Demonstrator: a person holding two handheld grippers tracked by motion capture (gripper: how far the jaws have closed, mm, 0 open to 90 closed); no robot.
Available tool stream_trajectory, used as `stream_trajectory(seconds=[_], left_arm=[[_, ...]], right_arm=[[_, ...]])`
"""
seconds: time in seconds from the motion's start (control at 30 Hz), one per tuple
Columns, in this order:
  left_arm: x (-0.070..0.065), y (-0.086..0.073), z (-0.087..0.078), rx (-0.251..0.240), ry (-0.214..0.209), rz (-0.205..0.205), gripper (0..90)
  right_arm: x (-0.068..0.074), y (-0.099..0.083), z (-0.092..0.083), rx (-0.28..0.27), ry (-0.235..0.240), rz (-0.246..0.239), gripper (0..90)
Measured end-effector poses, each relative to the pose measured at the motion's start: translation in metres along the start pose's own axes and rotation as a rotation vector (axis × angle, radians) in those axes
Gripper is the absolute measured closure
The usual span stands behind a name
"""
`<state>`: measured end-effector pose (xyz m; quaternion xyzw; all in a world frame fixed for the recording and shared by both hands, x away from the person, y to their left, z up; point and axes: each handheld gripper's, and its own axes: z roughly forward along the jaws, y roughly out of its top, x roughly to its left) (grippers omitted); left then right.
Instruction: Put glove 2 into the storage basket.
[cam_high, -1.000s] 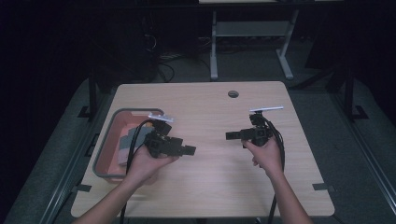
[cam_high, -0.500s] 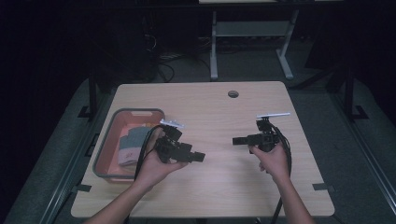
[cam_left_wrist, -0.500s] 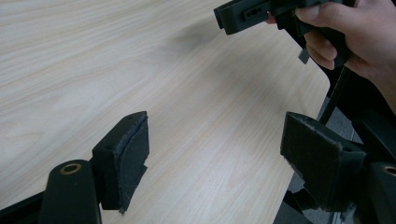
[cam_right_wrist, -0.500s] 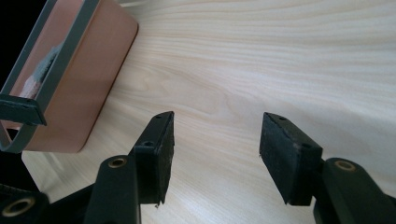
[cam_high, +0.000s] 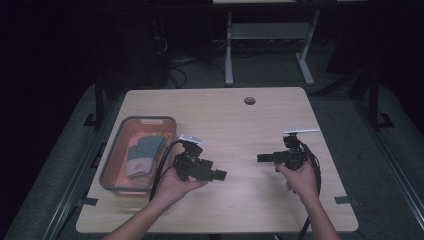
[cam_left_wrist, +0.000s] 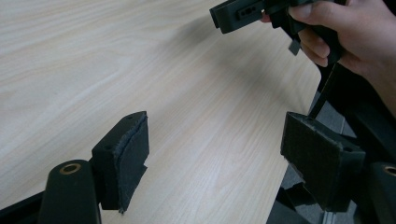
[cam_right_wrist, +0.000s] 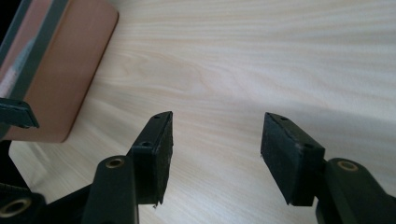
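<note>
I've drawn both hands toward the near edge of the desk (cam_high: 235, 120) and lower over the bare wood, away from the bin (cam_high: 116, 176) at the left. A second back my left gripper (cam_high: 220, 175) hung right at the bin's right wall; now it sits clear of it, over open wood, pointing right toward the other hand. My right gripper (cam_high: 261, 158) has slid nearer and a touch rightward too, pointing left, so the two face each other across the middle of the desk, well apart.

Left fingers (cam_left_wrist: 126, 154) stand wide apart with nothing between them, just wood grain below. Right fingers (cam_right_wrist: 156, 154) have just been opening further, and they too hold nothing (only bare desk shows between the pads).

The folded cloth items (cam_high: 141, 155), grey-green and what looks like a lighter piece, lie inside the bin, toward its far half, untouched by either gripper. With both hands empty and backing off, I judge this to be a pause or the end of a drop-off: the load is in the bin and nothing waits on the desk to be fetched.
</note>
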<state>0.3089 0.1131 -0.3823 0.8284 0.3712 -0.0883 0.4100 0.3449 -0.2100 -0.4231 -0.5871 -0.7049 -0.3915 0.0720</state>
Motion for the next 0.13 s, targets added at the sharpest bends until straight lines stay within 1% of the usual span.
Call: stream_trajectory(seconds=[0.1, 0.13], left_arm=[[-0.0031, -0.0056, 0.0042, -0.002, -0.012, 0.006, 23.5], [-0.004, -0.007, 0.0049, -0.006, -0.015, 0.011, 23.5]], right_arm=[[-0.0018, -0.0075, -0.0001, 0.011, -0.006, 0.006, 41.7], [-0.0032, -0.011, -0.001, 0.011, -0.003, -0.006, 41.6]])
